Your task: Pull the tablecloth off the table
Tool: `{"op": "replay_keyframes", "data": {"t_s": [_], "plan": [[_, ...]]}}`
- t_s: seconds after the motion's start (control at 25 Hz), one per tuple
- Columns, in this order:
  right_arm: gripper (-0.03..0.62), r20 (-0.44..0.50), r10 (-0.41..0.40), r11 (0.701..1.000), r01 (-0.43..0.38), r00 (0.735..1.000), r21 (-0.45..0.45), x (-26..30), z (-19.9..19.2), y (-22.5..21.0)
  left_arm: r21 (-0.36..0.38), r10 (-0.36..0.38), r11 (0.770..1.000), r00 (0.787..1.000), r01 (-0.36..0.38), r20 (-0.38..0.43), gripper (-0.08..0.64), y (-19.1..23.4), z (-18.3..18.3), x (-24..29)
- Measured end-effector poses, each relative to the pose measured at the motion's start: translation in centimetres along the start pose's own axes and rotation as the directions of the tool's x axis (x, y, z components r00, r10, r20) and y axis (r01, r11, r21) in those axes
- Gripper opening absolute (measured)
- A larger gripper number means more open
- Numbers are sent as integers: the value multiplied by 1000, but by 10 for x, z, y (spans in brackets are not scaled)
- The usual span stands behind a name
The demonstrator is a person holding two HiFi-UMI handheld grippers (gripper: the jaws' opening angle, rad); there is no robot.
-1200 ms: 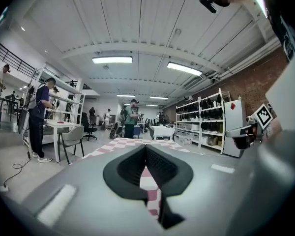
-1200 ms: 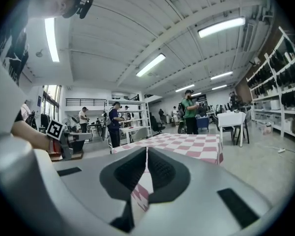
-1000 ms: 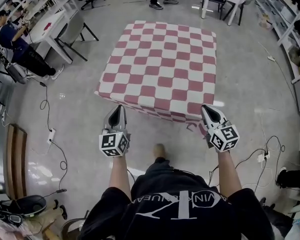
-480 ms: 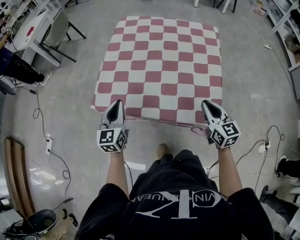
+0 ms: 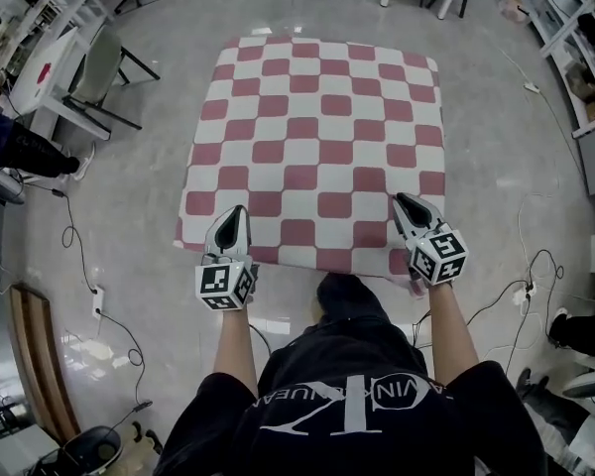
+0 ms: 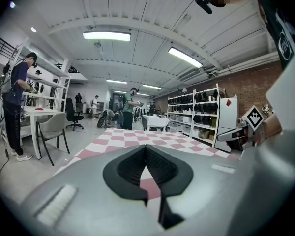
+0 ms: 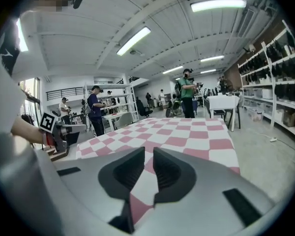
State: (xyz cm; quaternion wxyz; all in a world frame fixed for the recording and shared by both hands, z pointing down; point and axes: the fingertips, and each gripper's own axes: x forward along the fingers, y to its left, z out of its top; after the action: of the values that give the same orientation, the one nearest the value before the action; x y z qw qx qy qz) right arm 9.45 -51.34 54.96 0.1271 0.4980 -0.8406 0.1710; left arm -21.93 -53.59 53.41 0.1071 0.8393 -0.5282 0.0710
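Both grippers have come forward over the table's near edge, where the tablecloth (image 5: 317, 137) lies flat. Left gripper (image 5: 234, 212) jaws meet, empty; right gripper (image 5: 405, 202) jaws stand slightly apart. A one-sided grab would likely drag it askew.

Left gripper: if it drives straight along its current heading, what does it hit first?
Most likely the tablecloth: the left gripper points low across it toward the far edge. Nothing stands on the tablecloth in that line. Whether the gripper would skim above it or drag on it, I cannot tell.
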Motion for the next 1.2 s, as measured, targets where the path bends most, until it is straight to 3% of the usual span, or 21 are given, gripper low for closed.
{"op": "replay_keyframes", "data": {"t_s": [0.2, 0.48, 0.84, 1.08, 1.2], "plan": [[18, -62, -10, 1000, 9, 998, -12, 40, 1, -26, 5, 18, 1000, 1000, -18, -10, 11, 20, 6, 35], [36, -101, -66, 997, 71, 993, 44, 66, -4, -70, 3, -3, 1000, 999, 3, -33, 11, 20, 1, 78], [283, -232, -110, 987, 133, 967, 85, 94, -24, -118, -6, -11, 1000, 997, 11, -76, 11, 15, -6, 114], [322, -247, -199, 960, 240, 948, 148, 99, -28, -153, 19, 15, 1000, 993, -13, -113, 11, 23, -8, 117], [325, -274, -273, 937, 319, 922, 140, 95, -33, -171, 24, 26, 999, 993, -24, -115, 11, 26, -7, 116]]}}
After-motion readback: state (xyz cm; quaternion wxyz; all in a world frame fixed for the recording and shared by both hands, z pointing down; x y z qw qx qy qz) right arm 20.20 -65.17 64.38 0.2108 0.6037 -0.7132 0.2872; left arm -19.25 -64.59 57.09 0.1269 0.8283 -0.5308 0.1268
